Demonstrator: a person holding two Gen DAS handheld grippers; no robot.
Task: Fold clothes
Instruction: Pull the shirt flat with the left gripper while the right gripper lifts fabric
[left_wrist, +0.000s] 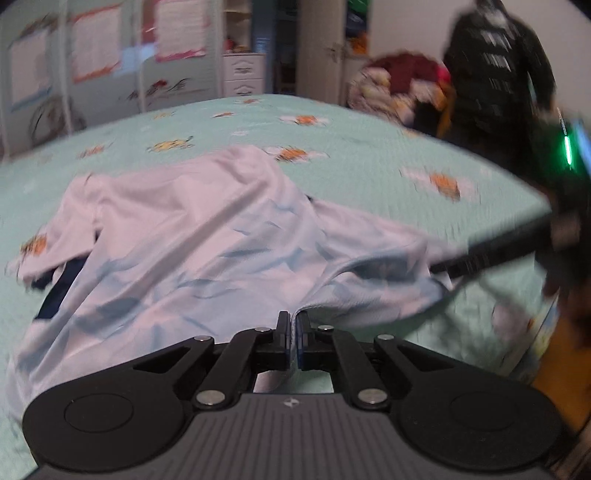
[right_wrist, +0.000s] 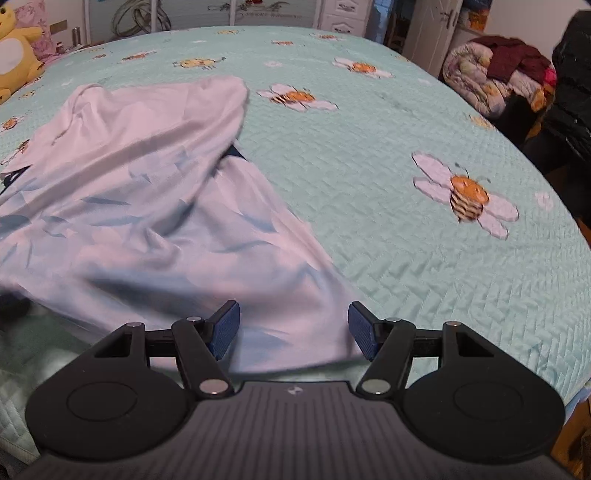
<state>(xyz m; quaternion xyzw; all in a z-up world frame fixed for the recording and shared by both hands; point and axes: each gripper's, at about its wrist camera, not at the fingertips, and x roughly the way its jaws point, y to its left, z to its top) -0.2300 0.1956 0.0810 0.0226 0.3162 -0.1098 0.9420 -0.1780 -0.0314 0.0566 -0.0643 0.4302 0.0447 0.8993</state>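
A pale blue-white shirt (left_wrist: 192, 236) with dark navy trim lies rumpled on the mint bedspread (left_wrist: 369, 155). My left gripper (left_wrist: 294, 321) is shut on the shirt's near hem, and cloth rises from between its blue pads. In the left wrist view the right gripper (left_wrist: 491, 254) shows as a blurred dark bar by the shirt's right corner. From the right wrist view, the shirt (right_wrist: 147, 192) spreads left and ahead, its near edge lying between the fingers. My right gripper (right_wrist: 293, 325) stands open just above that cloth, with nothing clamped.
The bedspread (right_wrist: 388, 229) carries bee and flower prints and has bare room to the right. A yellow plush toy (right_wrist: 13, 59) sits at the far left corner. A heap of clothes and bedding (right_wrist: 495, 77) lies beyond the bed at right. A person in dark clothing (left_wrist: 491, 66) stands at right.
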